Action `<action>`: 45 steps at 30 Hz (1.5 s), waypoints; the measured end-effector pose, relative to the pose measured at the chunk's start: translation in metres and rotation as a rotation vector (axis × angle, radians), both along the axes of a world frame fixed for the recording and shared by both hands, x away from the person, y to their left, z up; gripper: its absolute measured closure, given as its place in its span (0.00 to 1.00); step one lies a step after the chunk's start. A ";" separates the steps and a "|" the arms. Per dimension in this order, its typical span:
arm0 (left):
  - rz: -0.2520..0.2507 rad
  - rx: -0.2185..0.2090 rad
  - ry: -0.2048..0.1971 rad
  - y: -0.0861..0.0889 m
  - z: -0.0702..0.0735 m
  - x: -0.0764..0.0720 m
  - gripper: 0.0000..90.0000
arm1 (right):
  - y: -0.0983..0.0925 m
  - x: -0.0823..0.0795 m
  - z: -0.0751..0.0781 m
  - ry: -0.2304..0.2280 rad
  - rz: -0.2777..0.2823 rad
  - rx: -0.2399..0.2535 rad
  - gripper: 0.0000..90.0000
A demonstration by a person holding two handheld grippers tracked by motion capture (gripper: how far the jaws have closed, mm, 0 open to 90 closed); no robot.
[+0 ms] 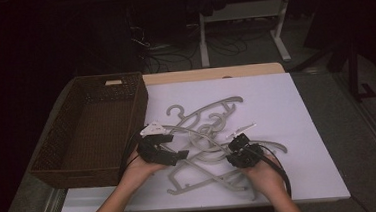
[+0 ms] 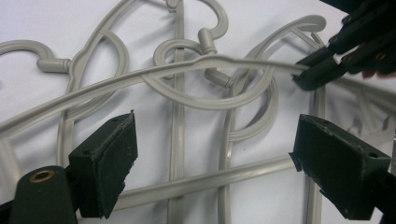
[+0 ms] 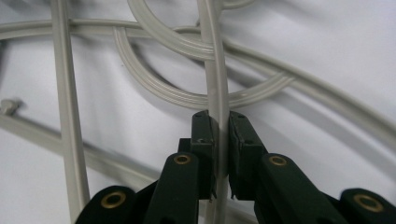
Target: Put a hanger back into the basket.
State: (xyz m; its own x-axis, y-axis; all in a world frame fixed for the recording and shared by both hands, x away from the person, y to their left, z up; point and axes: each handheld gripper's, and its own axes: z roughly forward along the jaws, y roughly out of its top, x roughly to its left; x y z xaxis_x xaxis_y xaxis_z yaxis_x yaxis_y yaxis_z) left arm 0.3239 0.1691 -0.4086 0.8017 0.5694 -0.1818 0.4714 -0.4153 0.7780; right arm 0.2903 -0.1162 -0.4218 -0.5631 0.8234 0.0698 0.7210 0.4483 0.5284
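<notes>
A brown basket (image 1: 90, 128) sits on the left of the desk (image 1: 308, 127). Next to it, the left gripper (image 1: 172, 154) hangs over a pile of grey hangers (image 1: 203, 135) with its jaws wide apart and nothing in them. The hangers lie tangled in the middle of the white desk. On the right, the right gripper (image 3: 223, 135) pinches one thin hanger bar (image 3: 215, 70) tight.

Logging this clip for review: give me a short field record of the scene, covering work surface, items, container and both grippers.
surface: white board on a table
items: tangled pile of grey plastic hangers
container: brown wicker basket, left of the pile, nothing visible inside
left gripper: jaws wide apart above the hangers, nothing pressed between them
right gripper: jaws closed on a thin hanger bar
</notes>
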 end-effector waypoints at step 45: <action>-0.142 0.352 -0.167 -0.044 -0.012 0.042 0.61 | -0.063 0.022 0.011 -0.121 0.350 0.042 0.91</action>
